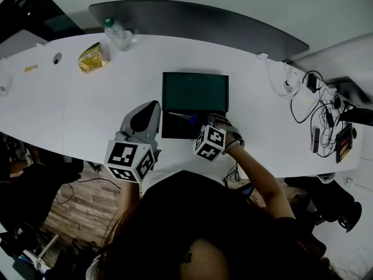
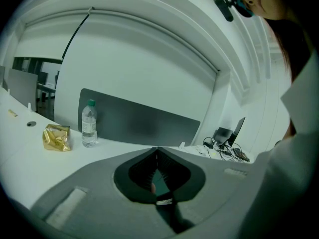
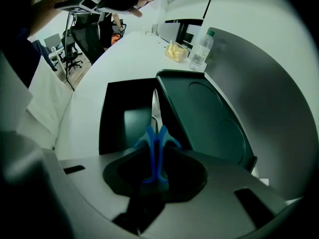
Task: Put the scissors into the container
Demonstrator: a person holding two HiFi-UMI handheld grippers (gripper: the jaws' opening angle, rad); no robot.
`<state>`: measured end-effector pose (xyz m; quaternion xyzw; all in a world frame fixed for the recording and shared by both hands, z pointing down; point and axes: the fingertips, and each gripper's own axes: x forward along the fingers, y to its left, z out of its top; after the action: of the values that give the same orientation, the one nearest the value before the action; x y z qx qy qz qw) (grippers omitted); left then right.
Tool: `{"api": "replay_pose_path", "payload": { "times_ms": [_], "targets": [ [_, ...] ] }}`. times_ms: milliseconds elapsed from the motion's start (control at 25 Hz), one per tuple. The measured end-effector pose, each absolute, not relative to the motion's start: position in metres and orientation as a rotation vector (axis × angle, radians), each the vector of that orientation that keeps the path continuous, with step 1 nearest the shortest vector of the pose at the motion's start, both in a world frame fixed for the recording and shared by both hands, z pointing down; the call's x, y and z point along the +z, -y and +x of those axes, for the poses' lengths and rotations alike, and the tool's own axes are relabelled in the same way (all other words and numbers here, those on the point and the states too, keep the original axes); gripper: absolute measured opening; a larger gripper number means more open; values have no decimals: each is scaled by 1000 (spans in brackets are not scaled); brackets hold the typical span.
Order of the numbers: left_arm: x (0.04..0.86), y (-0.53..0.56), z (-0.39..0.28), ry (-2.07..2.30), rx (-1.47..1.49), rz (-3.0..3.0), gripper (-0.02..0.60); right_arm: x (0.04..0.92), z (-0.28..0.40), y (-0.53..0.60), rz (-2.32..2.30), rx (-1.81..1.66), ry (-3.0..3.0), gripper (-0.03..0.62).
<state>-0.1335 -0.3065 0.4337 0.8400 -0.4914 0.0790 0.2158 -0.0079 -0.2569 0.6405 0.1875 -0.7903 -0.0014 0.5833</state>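
Observation:
A pair of blue-handled scissors (image 3: 155, 148) is pinched by its handles in my right gripper (image 3: 155, 158), which is shut on it. The silver blades point forward over the open black container (image 3: 124, 118), whose lid (image 3: 209, 118) stands up on the right. In the head view the scissors (image 1: 182, 116) hang over the container (image 1: 175, 130), just in front of its lid (image 1: 195, 92), with the right gripper (image 1: 199, 124) at the container's near right side. My left gripper (image 1: 152, 106) rests left of the container, jaws shut and holding nothing, tips (image 2: 157, 151) touching.
A water bottle (image 1: 119, 35) and a gold snack packet (image 1: 93, 57) lie at the table's far left. Cables and devices (image 1: 323, 118) crowd the right end. A dark divider panel (image 1: 198, 22) runs along the back. The table's near edge (image 1: 87, 159) is close to my body.

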Motion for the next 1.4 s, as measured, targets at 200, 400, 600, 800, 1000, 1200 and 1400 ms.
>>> {"api": "replay_pose_path", "payload": {
  "times_ms": [200, 400, 600, 800, 1000, 1200, 1400],
  "targets": [
    [437, 308, -134, 1360, 234, 2323, 12, 648, -7, 258, 427, 19, 1829, 94],
    [440, 309, -137, 1365, 236, 2311, 12, 654, -8, 259, 416, 28, 1814, 92],
    [443, 309, -137, 1360, 244, 2304, 12, 661, -10, 258, 400, 32, 1802, 92],
    [443, 310, -136, 1356, 240, 2301, 12, 664, -10, 258, 401, 54, 1804, 92],
    [443, 310, -133, 1350, 243, 2305, 12, 664, -9, 257, 432, 102, 1811, 94],
    [443, 309, -131, 1344, 248, 2309, 12, 664, -8, 258, 436, 104, 1805, 94],
    [442, 308, -131, 1349, 250, 2311, 12, 664, -7, 258, 441, 97, 1800, 95]
  ]
}}
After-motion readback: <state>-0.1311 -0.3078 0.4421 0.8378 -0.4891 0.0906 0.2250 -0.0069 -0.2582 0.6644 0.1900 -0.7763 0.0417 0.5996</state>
